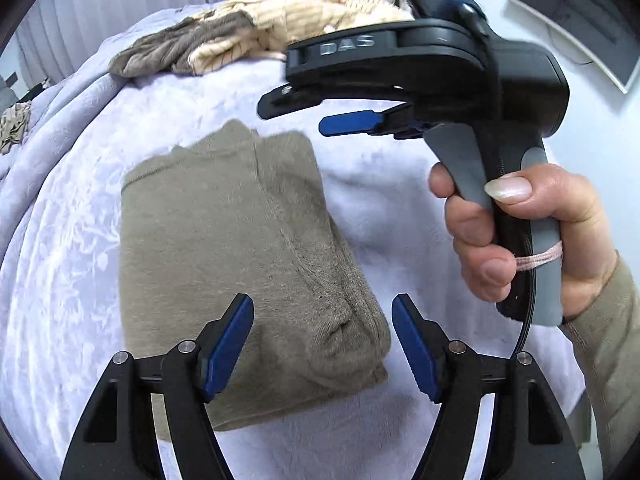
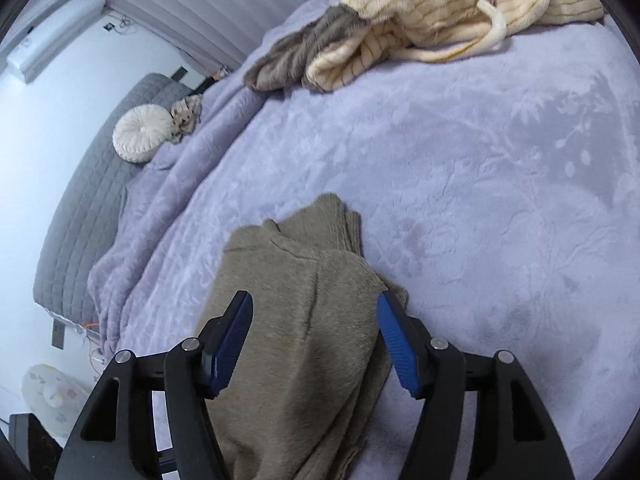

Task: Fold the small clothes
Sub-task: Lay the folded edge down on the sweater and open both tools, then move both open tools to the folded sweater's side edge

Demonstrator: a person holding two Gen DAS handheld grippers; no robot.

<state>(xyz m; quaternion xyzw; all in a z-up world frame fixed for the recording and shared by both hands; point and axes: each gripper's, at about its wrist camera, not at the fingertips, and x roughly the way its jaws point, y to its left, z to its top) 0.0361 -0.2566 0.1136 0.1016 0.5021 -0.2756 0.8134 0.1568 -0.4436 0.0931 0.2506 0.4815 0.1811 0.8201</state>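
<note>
The folded sweater [image 1: 240, 264] lies on the bed [image 1: 400, 208]. Behind the sweater, at the bed's far edge, lies a heap of clothes [image 1: 256, 36]. Left of the sweater, off the blanket, a round cushion [image 2: 138, 133] rests against the mattress.

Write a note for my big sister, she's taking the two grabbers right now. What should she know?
Left gripper: open, nothing in it, above the near end of the folded tan garment.
Right gripper: open too, nothing pinched, over the same garment.
The tan garment lies folded into a compact bundle on the lavender blanket.
Done: the tan garment looks folded and let go.
Left: a cream striped garment with a grey-brown piece beside it lies rumpled at the far edge of the bed, not yet folded. Probably fetch that next.
</note>
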